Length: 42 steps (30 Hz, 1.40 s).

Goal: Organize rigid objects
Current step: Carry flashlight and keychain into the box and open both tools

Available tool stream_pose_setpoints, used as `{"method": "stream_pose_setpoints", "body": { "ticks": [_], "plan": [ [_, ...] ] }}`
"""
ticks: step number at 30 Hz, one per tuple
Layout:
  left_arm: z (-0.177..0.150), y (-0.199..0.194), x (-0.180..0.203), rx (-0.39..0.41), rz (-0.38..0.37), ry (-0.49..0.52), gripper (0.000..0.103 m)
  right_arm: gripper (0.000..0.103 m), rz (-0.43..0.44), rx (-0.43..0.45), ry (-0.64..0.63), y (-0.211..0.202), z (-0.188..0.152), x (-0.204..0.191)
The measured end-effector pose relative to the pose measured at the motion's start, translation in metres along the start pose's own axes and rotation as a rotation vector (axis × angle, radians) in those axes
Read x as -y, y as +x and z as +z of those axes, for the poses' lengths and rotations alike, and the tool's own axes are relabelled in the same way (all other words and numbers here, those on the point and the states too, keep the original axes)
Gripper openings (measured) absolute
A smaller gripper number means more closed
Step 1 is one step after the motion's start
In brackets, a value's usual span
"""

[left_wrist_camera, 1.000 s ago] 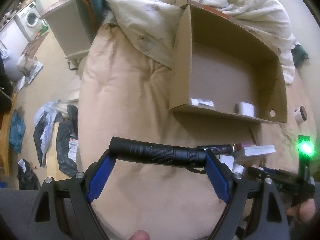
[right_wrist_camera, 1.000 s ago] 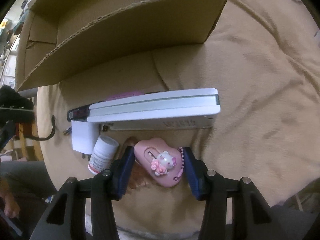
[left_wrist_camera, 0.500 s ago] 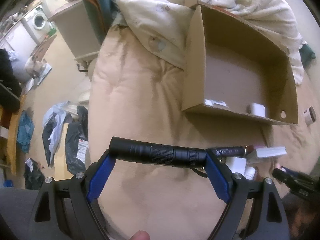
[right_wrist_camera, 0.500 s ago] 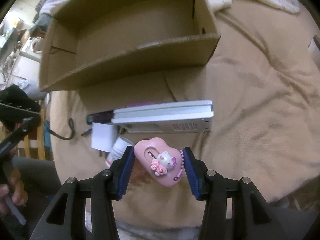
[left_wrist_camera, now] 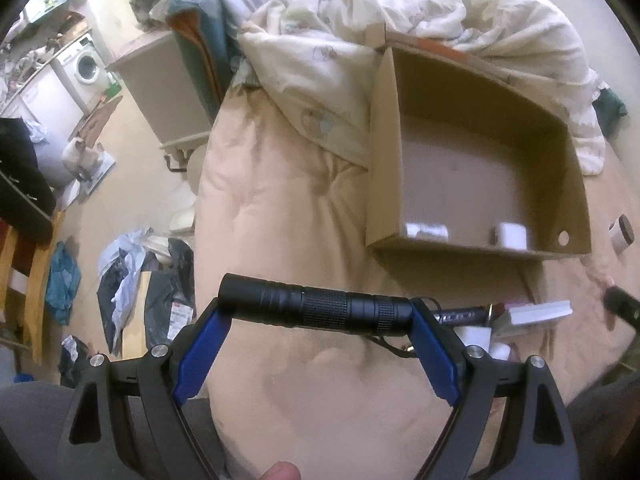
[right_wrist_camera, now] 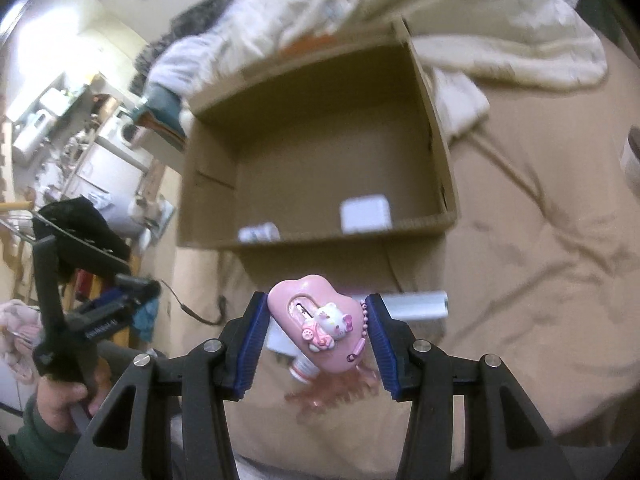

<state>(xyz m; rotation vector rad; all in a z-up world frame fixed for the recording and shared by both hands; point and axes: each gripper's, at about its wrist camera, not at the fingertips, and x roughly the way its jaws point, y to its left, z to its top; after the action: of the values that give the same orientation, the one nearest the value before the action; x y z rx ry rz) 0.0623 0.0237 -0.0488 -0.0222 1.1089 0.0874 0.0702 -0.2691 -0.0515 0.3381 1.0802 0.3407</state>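
My left gripper [left_wrist_camera: 316,312] is shut on a black flashlight [left_wrist_camera: 316,310], held crosswise above the beige blanket. My right gripper [right_wrist_camera: 316,316] is shut on a pink heart-shaped case with a kitten figure [right_wrist_camera: 320,324], lifted above the bed. An open cardboard box [left_wrist_camera: 476,152] lies on the bed ahead, also in the right wrist view [right_wrist_camera: 316,140]. It holds two small white items [right_wrist_camera: 366,214]. The left gripper shows at the left of the right wrist view [right_wrist_camera: 96,316].
On the blanket below the box lie a white flat case [left_wrist_camera: 536,312], a pill bottle [right_wrist_camera: 302,370], a pink hair claw [right_wrist_camera: 336,390] and a black cord [right_wrist_camera: 196,312]. A rumpled duvet [left_wrist_camera: 420,12] lies behind the box. The bed's left edge drops to a cluttered floor [left_wrist_camera: 120,272].
My right gripper has risen with the pink case and now looks into the box. My left gripper has drifted back a little with the flashlight.
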Motion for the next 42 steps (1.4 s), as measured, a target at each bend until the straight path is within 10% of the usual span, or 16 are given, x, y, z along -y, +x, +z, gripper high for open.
{"method": "stream_pose_setpoints", "body": {
  "ticks": [13, 22, 42],
  "plan": [
    [0.07, -0.088, 0.015, 0.244, -0.169, -0.056, 0.086, 0.052, 0.052, 0.159, -0.091, -0.017, 0.05, -0.028],
    [0.148, -0.1, 0.049, 0.409, -0.124, -0.074, 0.086, 0.052, 0.015, 0.181, -0.093, 0.004, 0.1, -0.012],
    [0.111, 0.055, 0.122, 0.137, 0.069, 0.193, 0.086, 0.052, -0.067, -0.009, 0.058, 0.061, 0.097, 0.027]
  ]
}}
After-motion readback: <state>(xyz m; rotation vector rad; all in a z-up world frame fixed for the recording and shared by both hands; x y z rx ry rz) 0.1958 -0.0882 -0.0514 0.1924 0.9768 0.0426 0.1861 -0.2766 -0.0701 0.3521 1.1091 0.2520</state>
